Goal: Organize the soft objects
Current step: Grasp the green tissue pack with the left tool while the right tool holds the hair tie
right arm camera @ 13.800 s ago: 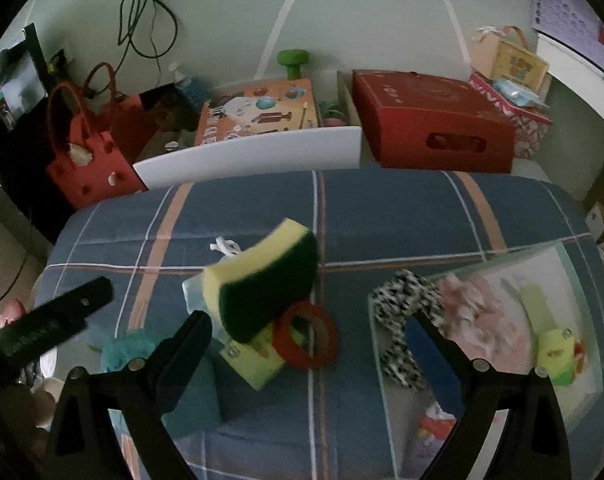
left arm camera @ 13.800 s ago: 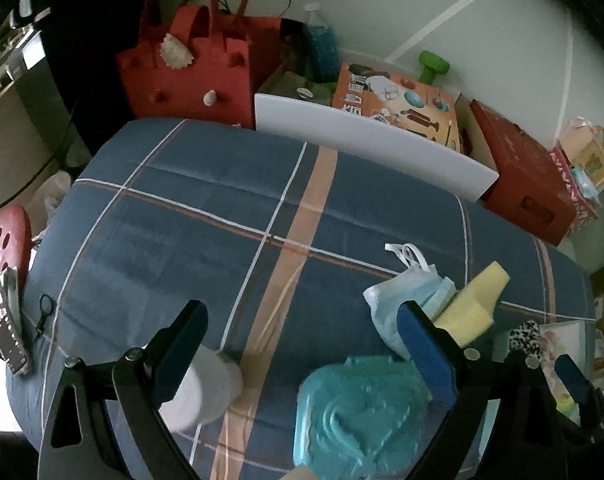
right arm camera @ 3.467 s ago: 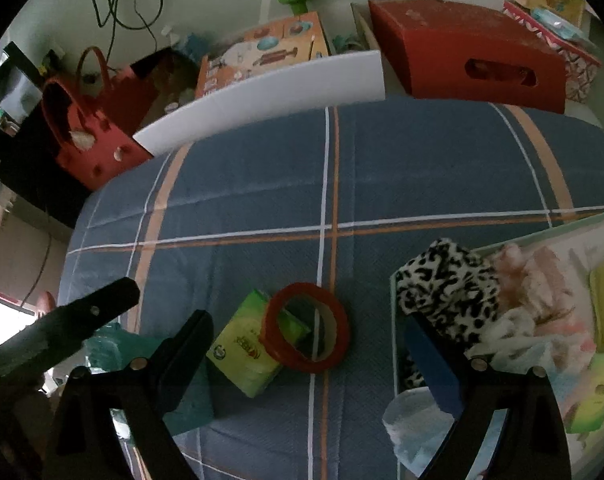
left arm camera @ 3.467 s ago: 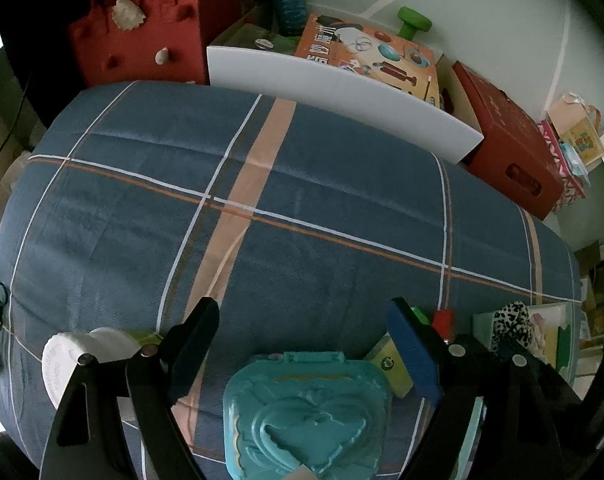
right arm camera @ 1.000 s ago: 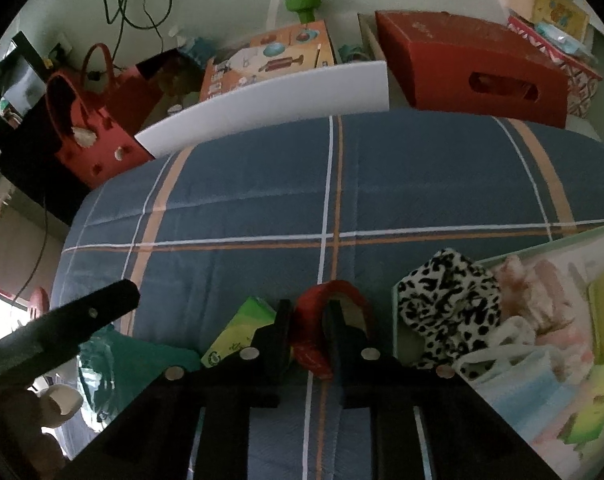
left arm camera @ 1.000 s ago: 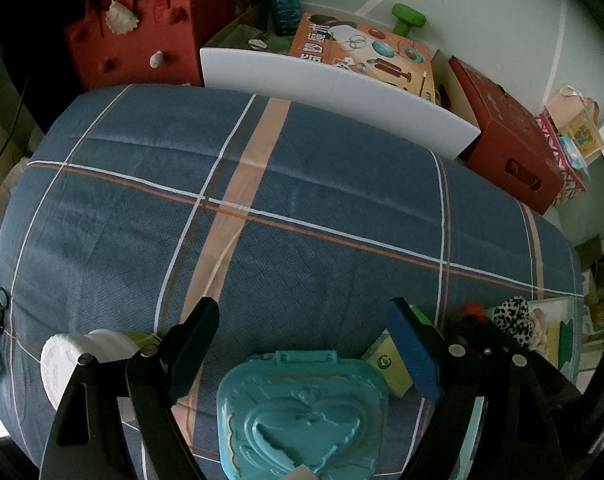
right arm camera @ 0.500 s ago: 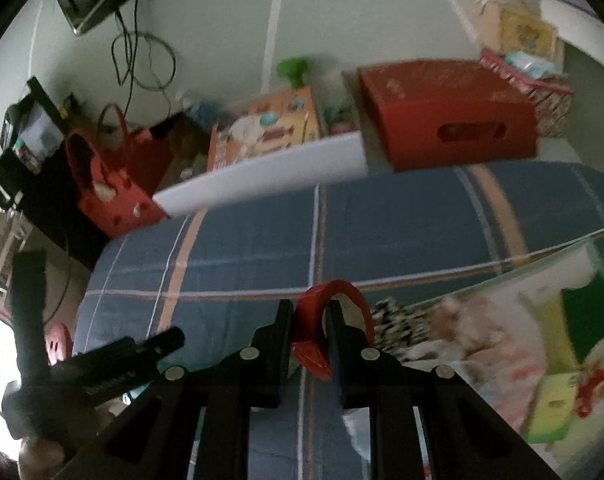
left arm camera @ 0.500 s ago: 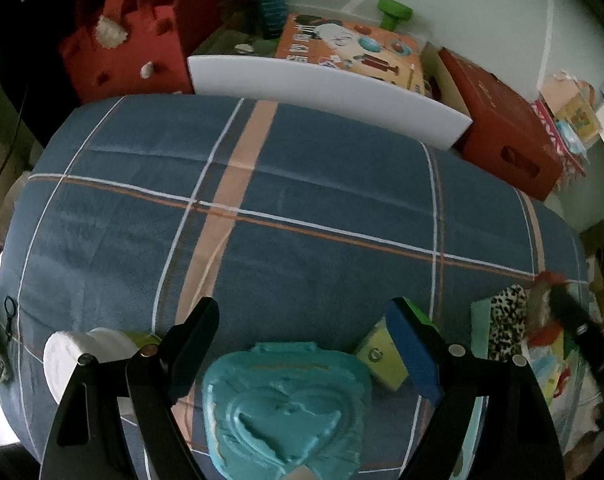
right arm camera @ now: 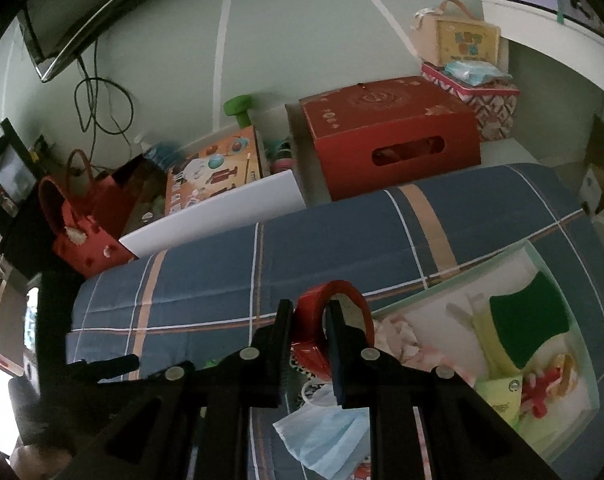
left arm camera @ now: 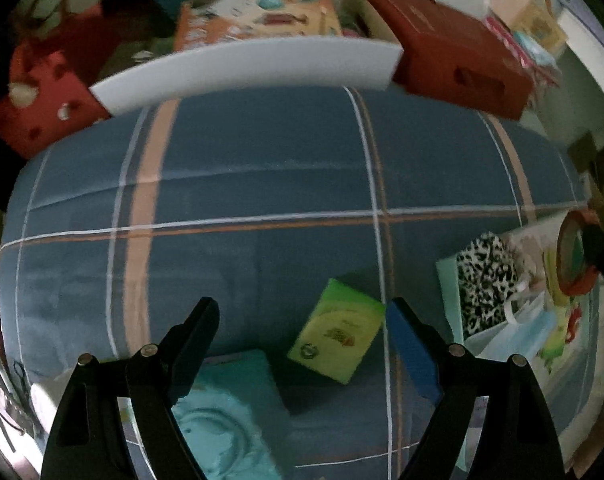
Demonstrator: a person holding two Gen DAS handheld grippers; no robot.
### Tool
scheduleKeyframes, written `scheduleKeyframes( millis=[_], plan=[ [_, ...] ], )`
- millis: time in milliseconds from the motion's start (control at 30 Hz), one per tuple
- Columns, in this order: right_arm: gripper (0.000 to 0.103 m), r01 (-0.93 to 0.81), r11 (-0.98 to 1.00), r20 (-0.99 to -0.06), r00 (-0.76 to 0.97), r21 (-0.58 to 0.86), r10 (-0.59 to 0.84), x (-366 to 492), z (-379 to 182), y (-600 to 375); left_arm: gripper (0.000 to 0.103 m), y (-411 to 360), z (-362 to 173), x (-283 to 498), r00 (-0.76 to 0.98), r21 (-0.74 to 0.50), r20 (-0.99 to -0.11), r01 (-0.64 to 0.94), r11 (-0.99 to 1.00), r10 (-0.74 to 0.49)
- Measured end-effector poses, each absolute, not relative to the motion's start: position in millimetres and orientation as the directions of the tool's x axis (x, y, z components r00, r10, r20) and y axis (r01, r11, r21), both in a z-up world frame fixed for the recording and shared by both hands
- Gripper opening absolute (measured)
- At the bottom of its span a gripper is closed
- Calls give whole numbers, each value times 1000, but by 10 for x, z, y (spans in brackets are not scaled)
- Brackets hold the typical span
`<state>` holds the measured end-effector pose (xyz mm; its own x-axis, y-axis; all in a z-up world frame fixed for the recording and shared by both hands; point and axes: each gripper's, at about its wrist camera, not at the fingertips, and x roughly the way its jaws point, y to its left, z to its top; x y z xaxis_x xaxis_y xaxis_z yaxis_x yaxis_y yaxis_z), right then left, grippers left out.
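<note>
Blue plaid bedspread is the work surface; boxes and a red bag sit behind it against the wall. Landmark: the pale green tray at the bedspread's right edge, already loaded with the sponge, leopard-print cloth and face mask, so it reads as the collection bin. Right gripper is pinched on the rim of the red tape roll, carried above the tray's near-left corner, presumably to drop it in. Left gripper is spread wide and empty, hovering just left of the tray over the green tissue pack: likely next pick. Teal case lies further left of the tray.
</note>
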<state>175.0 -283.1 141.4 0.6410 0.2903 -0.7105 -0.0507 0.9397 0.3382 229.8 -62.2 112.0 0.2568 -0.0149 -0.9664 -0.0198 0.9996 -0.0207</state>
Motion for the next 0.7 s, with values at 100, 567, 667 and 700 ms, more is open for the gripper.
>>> scheduleKeyframes(
  millis=[100, 567, 667, 700],
  plan=[
    [18, -41, 938, -711, 641, 344, 289, 1751, 1395, -2877, 85, -742, 1001, 2346, 212, -12, -977, 17, 1000, -15],
    [18, -28, 934, -716, 634, 355, 291, 1761, 1361, -2954, 55, -1072, 683, 2414, 142, 103, -986, 114, 988, 87],
    [18, -24, 934, -719, 631, 357, 291, 1751, 1366, -2957, 54, -1068, 716, 2396, 163, 88, -984, 94, 992, 72],
    [18, -23, 934, -720, 631, 357, 290, 1745, 1373, -2960, 54, -1049, 742, 2369, 170, 81, -983, 85, 993, 66]
  ],
)
